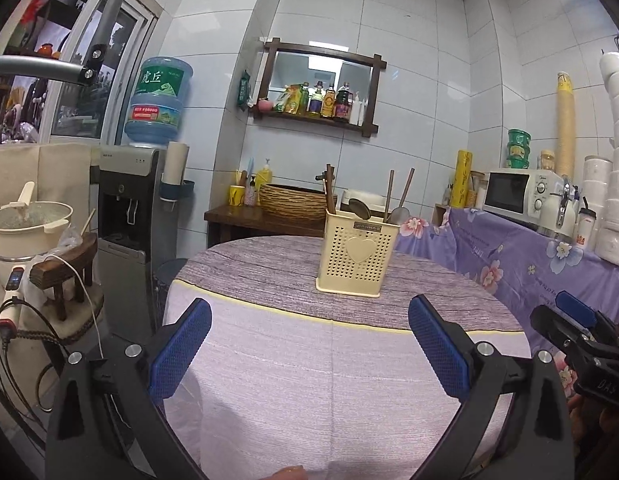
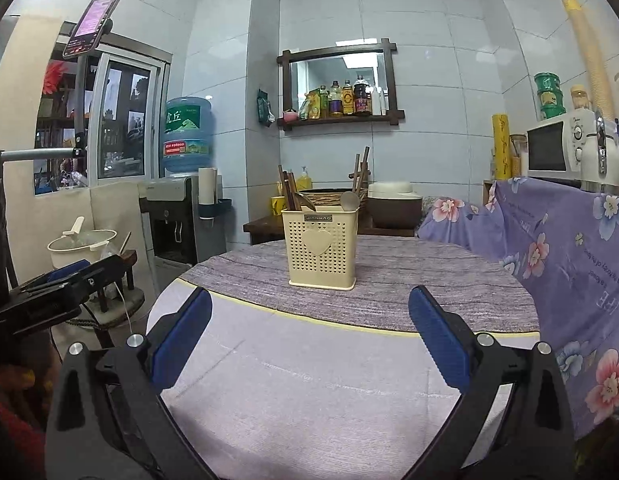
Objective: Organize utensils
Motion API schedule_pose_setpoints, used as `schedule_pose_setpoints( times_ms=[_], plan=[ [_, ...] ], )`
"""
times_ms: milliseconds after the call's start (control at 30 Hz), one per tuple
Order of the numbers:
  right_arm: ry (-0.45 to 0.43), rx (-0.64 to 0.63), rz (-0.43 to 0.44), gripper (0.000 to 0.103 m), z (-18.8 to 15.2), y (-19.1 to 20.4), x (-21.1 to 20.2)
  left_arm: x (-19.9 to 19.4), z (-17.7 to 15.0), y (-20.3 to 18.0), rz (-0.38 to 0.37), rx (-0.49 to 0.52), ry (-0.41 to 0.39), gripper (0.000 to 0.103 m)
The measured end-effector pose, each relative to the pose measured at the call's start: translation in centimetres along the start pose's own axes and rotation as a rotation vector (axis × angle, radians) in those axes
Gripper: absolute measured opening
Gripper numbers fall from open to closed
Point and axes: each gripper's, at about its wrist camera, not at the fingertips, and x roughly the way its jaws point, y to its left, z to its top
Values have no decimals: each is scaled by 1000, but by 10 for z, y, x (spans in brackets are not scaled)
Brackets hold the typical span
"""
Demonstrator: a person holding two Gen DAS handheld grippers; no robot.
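A cream perforated utensil holder [image 1: 358, 254] with a heart on its front stands upright on the round table [image 1: 269, 272]. It also shows in the right wrist view [image 2: 321, 248]. Spoons [image 1: 359, 208] and chopsticks [image 1: 329, 196] stand in it. My left gripper [image 1: 309, 344] is open and empty, held over the table's near side, well short of the holder. My right gripper [image 2: 309, 340] is open and empty, also short of the holder. The right gripper shows at the left wrist view's right edge [image 1: 581, 328].
A water dispenser [image 1: 133, 208] and a stool with a pot [image 1: 29, 224] stand left of the table. A counter under a purple floral cloth [image 1: 529, 256] with a microwave [image 1: 517, 192] runs along the right. A wicker basket [image 1: 291, 200] sits on a wooden bench behind.
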Motion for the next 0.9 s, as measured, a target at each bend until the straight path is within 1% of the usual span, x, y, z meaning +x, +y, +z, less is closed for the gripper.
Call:
schedule_pose_setpoints(
  times_ms=[900],
  plan=[
    [25,3,-4,97,-3,5,7,1,-4,-2,4,9,23,98]
  ],
)
